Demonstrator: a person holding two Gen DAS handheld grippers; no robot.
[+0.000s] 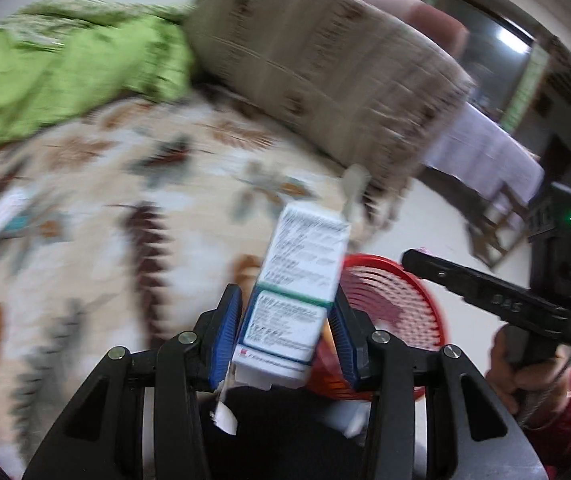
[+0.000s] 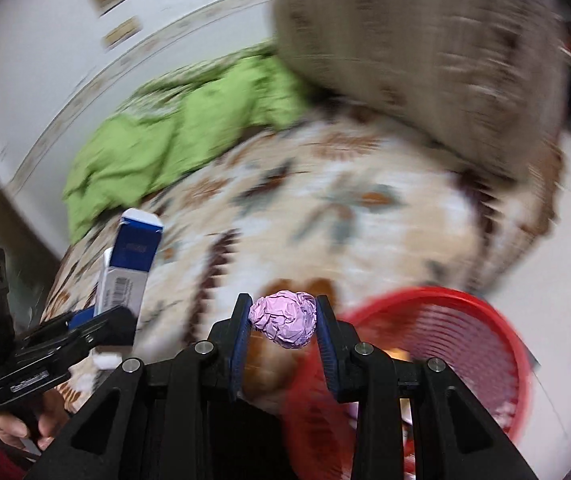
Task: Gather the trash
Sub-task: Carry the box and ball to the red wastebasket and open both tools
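We see two handheld tools over a bed, both views smeared by motion blur.

Our left tool [image 1: 287, 322] is closed on a small white carton [image 1: 299, 292] with printed text and a green band; the blue pads press on its two sides and it stands tilted up from between the fingers. A crumpled white scrap [image 1: 355, 188] pokes out beyond the carton's far end. Just beyond and to the right of this tool sits a red slatted basket [image 1: 401, 304] on the pale floor beside the bed. Further right, a hand in a red sleeve [image 1: 525, 372] holds the other tool by its black handle.

Our right tool [image 2: 283, 320] is clamped on a crumpled ball of pink foil [image 2: 284, 319], pinched between the tips of its blue pads. The red basket [image 2: 465, 340] lies just ahead and to the right of this tool, partly beneath it. To the left, the other tool carries the carton, here showing a blue face and a barcode [image 2: 129, 264].

Ahead of both tools spreads the bed [image 2: 305, 220] with a cream leaf-patterned sheet, a rumpled green blanket [image 2: 173, 136] at its far side and a brown patterned pillow [image 2: 425, 52] beside that.
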